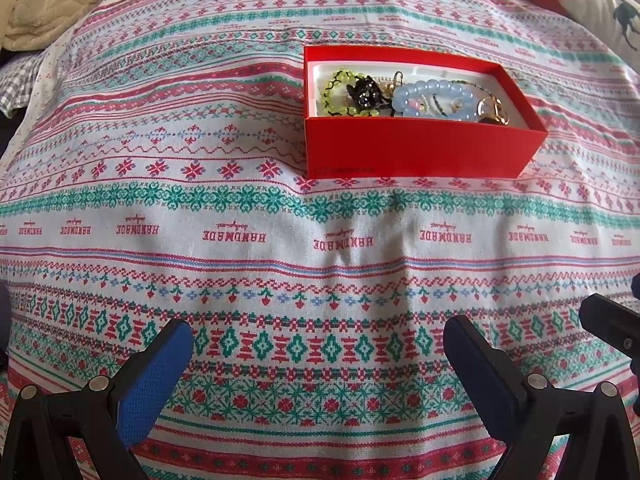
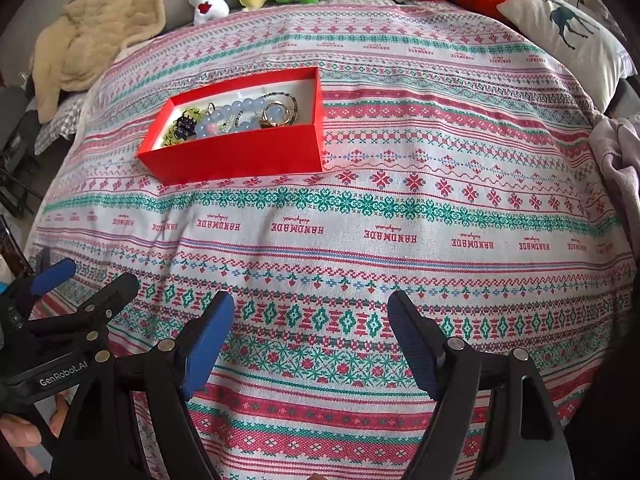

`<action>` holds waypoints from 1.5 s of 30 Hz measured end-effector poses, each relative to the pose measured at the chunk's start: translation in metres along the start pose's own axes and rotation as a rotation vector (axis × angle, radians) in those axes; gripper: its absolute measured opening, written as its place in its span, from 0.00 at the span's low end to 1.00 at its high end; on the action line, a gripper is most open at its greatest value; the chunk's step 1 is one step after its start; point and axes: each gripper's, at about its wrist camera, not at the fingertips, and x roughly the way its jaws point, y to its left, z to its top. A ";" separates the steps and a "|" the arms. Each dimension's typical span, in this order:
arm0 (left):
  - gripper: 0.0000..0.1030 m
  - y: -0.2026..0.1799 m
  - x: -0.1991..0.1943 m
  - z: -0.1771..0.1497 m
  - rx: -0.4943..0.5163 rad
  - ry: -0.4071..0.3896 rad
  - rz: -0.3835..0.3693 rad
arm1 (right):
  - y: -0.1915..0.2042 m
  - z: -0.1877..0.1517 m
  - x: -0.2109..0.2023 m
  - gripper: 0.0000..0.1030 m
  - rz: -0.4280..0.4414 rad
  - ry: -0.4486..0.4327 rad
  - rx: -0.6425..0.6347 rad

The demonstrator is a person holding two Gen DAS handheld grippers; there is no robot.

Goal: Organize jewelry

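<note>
- All the jewelry sits piled in the red box [image 1: 416,152]: pale blue bead bracelet [image 1: 432,98], yellow-green bracelet [image 1: 336,94], a black piece, gold bits. Nothing loose on the patterned cloth [image 1: 240,184].
- Could be a finished tidy-up or a heap waiting for sorting, can't say.
- If anything gets lifted, pinch 1 strand so it doesn't drag the tangle.
- Left gripper [image 1: 320,364] and right gripper [image 2: 310,340] hover low near the front, fingers spread, both empty.

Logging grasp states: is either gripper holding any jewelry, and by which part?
Nothing held. Left gripper and right gripper are open, empty; jewelry lies in the red box.
</note>
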 end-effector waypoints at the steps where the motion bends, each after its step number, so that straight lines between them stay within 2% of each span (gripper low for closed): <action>1: 0.99 0.000 0.000 0.000 0.000 0.000 -0.001 | 0.000 0.000 0.000 0.79 0.000 -0.001 -0.001; 45: 0.99 0.008 0.005 -0.004 0.021 0.010 0.018 | 0.002 -0.004 0.001 0.79 -0.019 -0.003 -0.011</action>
